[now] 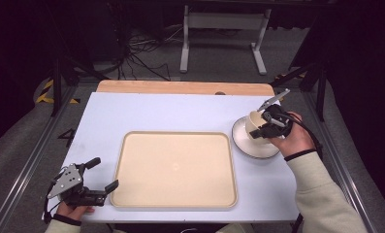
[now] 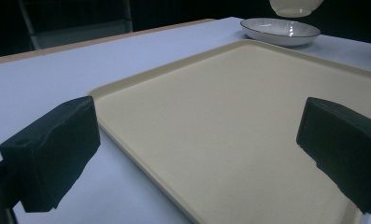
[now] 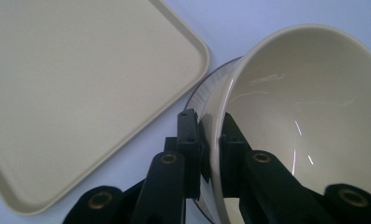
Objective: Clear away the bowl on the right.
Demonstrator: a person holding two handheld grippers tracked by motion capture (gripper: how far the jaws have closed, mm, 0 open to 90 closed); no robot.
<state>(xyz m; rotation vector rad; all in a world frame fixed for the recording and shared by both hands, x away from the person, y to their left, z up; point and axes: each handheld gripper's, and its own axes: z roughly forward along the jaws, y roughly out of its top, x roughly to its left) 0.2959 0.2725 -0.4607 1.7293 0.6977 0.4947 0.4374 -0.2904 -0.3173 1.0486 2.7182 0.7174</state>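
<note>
A cream bowl (image 1: pixel 254 124) hangs tilted above a white plate (image 1: pixel 248 148) at the table's right side. My right gripper (image 1: pixel 264 127) is shut on the bowl's rim, one jaw inside and one outside the wall (image 3: pixel 216 140). The bowl (image 3: pixel 304 116) is close up in the right gripper view, with the plate's ribbed rim (image 3: pixel 209 91) under it. A large cream tray (image 1: pixel 175 169) lies in the middle of the table. At the tray's front left corner my left gripper (image 1: pixel 105 173) is open, nothing between its pads (image 2: pixel 52 154). The plate (image 2: pixel 280 31) and the bowl's underside (image 2: pixel 295 6) are far off in the left gripper view.
The table top (image 1: pixel 156 114) is pale blue-white with a wooden strip (image 1: pixel 180 87) along its far edge. A white table frame (image 1: pixel 224 34) and cables stand on the floor beyond. Metal rails run along both sides of the table.
</note>
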